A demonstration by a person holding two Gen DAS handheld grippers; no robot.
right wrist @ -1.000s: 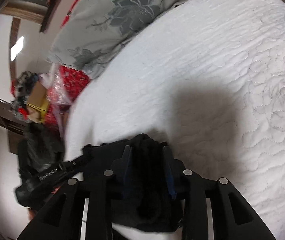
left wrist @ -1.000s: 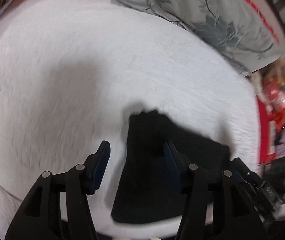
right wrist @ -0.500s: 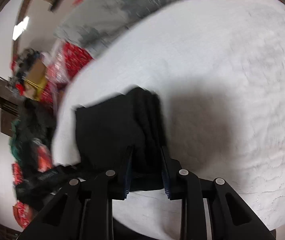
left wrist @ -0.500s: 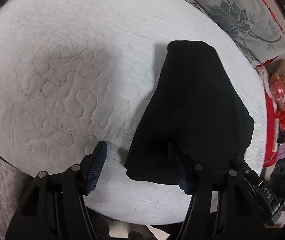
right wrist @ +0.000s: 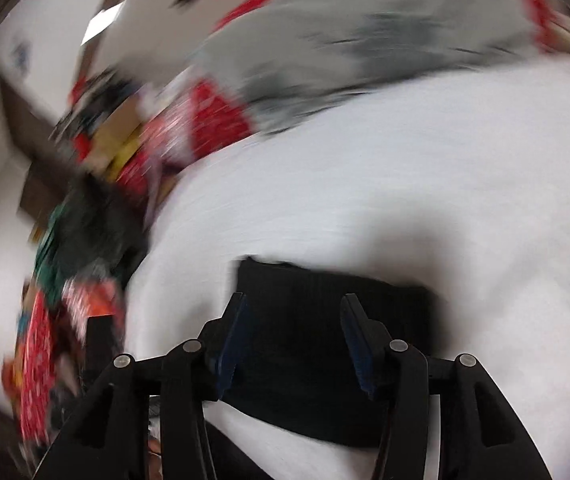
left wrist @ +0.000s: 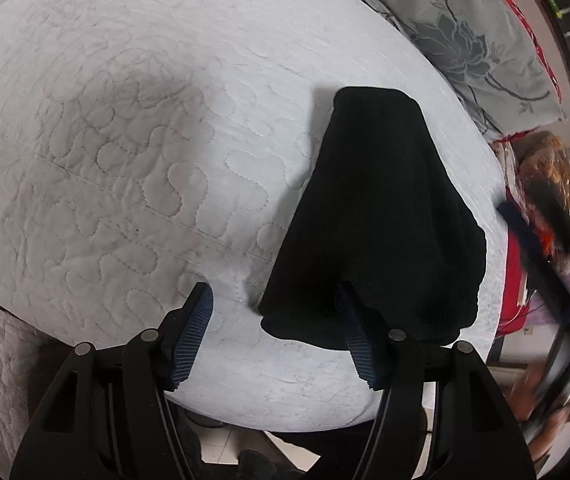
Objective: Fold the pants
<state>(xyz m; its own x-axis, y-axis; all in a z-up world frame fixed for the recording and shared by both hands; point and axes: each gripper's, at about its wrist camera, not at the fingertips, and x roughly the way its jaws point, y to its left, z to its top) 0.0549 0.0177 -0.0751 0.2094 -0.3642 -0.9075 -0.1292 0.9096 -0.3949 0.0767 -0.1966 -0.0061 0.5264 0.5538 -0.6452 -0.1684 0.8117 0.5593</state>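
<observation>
A: What is being shown by one view and not the other?

B: In the left view the quilted stitching of the bed [left wrist: 133,152] and a flowered pillow [left wrist: 469,36] are being shown sharply. The right view is being smeared by motion; only red and dark clutter [right wrist: 97,184] beside the bed is being made out.

A: How are the pants being seen?

B: The pants [left wrist: 377,216] are lying folded into a compact black bundle near the bed's edge, narrower at the far end.

A: And the jaws?

B: The left gripper [left wrist: 273,316] is being held spread, with nothing between its fingers. The right gripper [right wrist: 293,332] is being held spread above the pants [right wrist: 325,320]; half a second ago the fabric was being pinched by it.
</observation>
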